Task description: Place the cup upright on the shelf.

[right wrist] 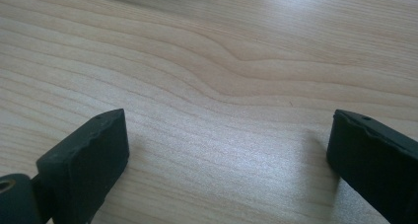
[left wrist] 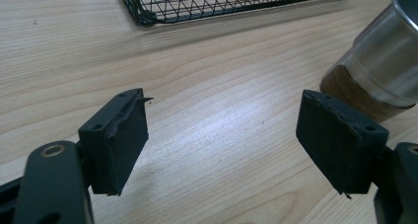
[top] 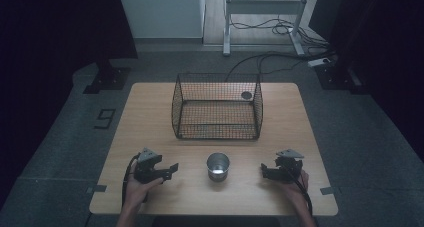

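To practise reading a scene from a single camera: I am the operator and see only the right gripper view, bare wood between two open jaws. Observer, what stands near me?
Observer: A steel cup stands upright on the table, between the two grippers.
Operator: Is the other gripper holding it?
Observer: No. The left gripper is open, with the cup apart from it, beside one jaw.
Operator: Anything farther off?
Observer: A black wire basket sits beyond the cup, near the table's far edge.
Operator: Is it empty?
Observer: A small dark round shape shows at its far right corner; what it is, I cannot tell.
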A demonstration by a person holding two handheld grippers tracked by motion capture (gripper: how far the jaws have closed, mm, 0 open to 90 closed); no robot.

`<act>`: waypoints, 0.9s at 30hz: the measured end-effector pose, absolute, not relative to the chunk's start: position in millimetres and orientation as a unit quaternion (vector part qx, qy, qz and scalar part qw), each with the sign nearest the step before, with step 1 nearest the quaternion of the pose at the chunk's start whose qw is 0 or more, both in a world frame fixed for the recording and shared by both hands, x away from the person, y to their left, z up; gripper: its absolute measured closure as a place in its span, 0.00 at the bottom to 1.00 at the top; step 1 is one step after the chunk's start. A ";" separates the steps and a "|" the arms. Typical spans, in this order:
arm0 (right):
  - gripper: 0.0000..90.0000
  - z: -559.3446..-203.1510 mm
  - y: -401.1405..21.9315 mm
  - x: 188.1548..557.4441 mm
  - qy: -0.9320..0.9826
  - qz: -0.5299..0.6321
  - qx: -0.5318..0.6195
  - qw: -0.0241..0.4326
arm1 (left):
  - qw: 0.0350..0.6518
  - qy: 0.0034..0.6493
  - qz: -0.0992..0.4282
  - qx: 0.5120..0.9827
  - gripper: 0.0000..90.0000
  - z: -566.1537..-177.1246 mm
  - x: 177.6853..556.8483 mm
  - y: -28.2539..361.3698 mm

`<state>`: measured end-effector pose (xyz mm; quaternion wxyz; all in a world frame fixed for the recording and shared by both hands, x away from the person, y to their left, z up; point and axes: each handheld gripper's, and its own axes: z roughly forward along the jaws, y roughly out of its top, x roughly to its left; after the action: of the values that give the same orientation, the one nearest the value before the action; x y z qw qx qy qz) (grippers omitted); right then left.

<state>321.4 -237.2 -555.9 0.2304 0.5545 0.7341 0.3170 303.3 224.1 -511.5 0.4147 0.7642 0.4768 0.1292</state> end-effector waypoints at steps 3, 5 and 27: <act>0.03 -555.8 -238.3 321.4 0.734 0.318 0.555 0.231 | 0.415 0.478 0.129 0.763 0.22 -511.5 303.3 225.0; 0.04 -555.8 -238.9 321.3 0.733 0.318 0.555 0.232 | 0.416 0.478 0.129 0.763 0.22 -511.4 303.3 225.5; 0.11 -537.0 -244.9 310.5 0.707 0.364 0.552 0.250 | 0.424 0.477 0.122 0.760 0.21 -509.5 302.5 224.0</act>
<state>310.5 -244.9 -537.0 0.2504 0.5521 0.7072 0.3638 302.5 224.0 -509.5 0.4241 0.7604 0.4766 0.1218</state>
